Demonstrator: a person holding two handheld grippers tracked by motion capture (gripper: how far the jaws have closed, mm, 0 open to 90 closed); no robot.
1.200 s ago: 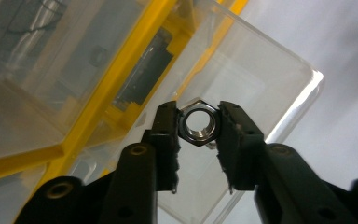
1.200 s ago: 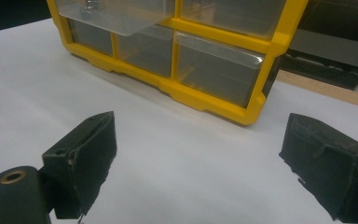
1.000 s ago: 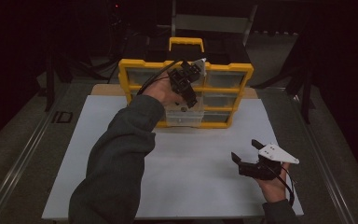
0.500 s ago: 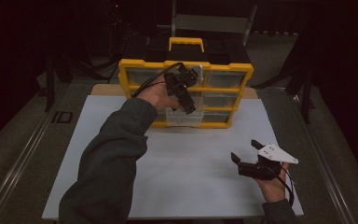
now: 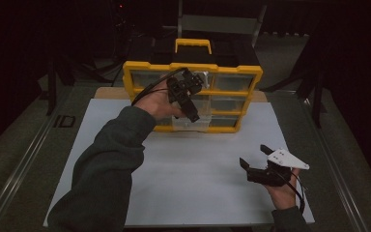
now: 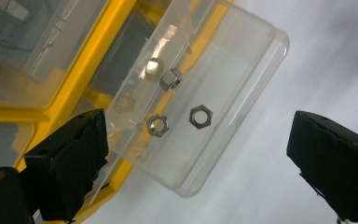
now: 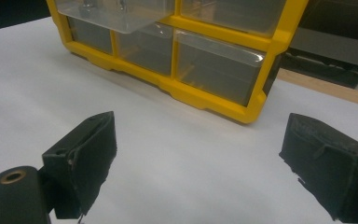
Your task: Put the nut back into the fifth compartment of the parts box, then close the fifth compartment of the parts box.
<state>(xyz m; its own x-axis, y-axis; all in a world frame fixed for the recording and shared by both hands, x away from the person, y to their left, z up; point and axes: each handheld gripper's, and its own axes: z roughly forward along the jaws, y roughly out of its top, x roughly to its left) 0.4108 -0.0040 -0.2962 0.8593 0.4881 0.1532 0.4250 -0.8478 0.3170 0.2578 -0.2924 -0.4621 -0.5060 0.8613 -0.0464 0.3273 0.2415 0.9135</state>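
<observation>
- Left gripper [image 6: 193, 158]: jaws just opened, spread wide, nothing pinched, over clear drawer [image 6: 223, 93] holding hex nuts [image 6: 200, 116].
- Right gripper [image 7: 200, 163]: jaws released, empty, above white sheet [image 7: 182, 154].

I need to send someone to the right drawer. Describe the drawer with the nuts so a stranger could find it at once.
Start at the yellow organizer box standing at the far edge of the white mat. In its bottom row, the clear drawer just below the left hand-held gripper holds three steel hex nuts. Unlike its neighbours, it is pulled out toward the mat.
</observation>
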